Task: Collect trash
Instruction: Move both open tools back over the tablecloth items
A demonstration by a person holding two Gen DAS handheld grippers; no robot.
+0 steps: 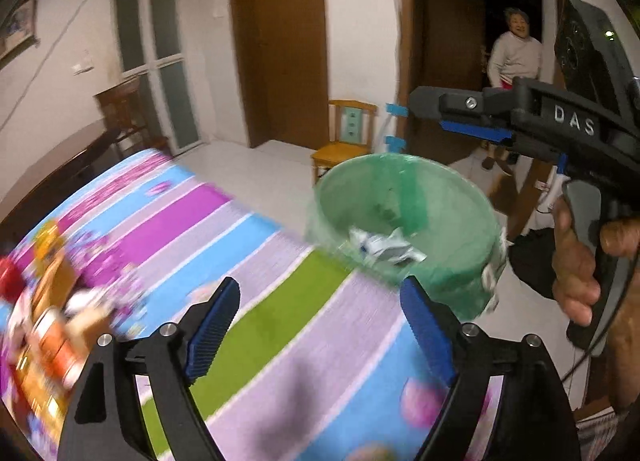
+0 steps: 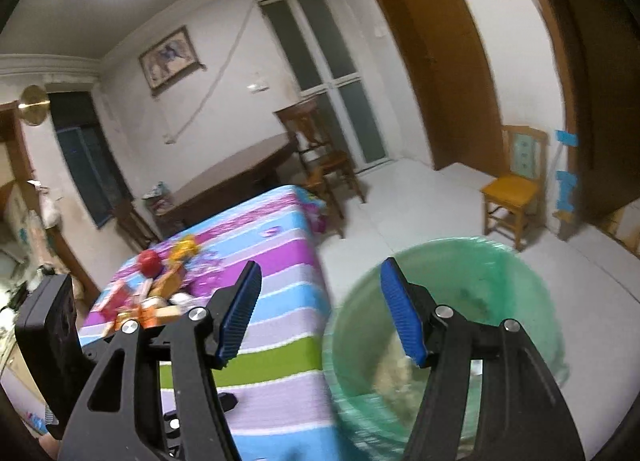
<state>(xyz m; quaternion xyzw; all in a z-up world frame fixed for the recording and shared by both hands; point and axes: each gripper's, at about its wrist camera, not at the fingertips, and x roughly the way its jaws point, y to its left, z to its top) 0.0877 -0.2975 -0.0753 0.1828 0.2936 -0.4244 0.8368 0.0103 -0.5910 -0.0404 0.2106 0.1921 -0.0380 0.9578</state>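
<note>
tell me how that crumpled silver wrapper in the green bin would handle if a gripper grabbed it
The crumpled wrapper looks thin and foil-like, so probably very light and easily crushed. Its creased folds suggest it would hold shape rather than flop. It lies loose in the bin, so it may slide when nudged.

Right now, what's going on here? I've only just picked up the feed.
A person is clearing trash off a table with a striped cloth into a green-lined bin beside it. Both grippers are open and empty: the left gripper is over the cloth, the right gripper near the bin's rim. Crumpled paper already lies in the bin. A blurred pile of colourful packaging sits on the table's far end. Someone stands in the doorway.
</note>
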